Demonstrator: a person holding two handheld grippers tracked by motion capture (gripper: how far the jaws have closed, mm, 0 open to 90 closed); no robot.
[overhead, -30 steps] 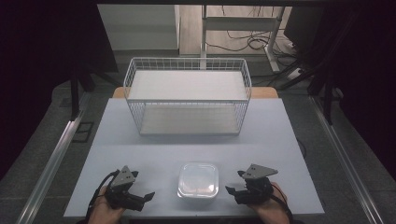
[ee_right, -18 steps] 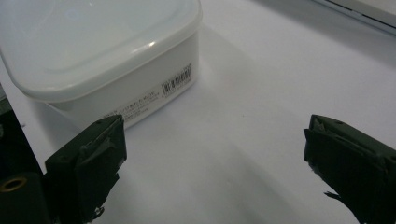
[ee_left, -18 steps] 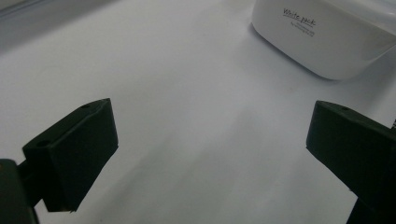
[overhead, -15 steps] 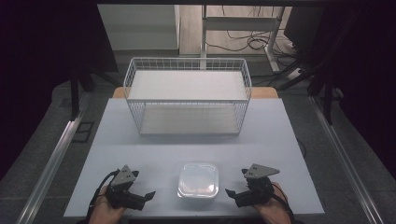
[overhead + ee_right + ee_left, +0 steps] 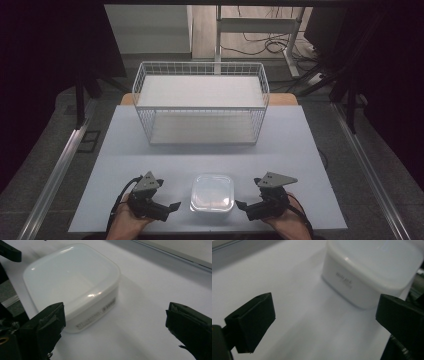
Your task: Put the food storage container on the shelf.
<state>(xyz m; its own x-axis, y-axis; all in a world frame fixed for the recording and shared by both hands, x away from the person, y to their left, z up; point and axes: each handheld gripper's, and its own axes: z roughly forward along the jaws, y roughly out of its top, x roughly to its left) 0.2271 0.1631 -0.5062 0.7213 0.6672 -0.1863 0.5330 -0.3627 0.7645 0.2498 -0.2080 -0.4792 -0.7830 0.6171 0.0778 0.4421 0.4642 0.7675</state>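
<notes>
A white lidded plastic container (image 5: 212,192) sits near the table's front edge, between my two grippers. My left gripper (image 5: 169,209) stands open just left of it, jaws pointing at the container (image 5: 372,270) with nothing between them. My right gripper (image 5: 243,207) stands open just right of it, also aimed at the container (image 5: 75,287), which lies ahead and left of its jaws. Neither gripper touches the container. A hand holds each gripper from below.
A white wire basket (image 5: 200,102) with a shelf inside stands at the back of the pale table (image 5: 300,150). Bare table lies between the basket and the container. Dark floor, metal rails and cables surround the table.
Both grippers have edged slightly inward toward the container. The container and basket have not moved.
</notes>
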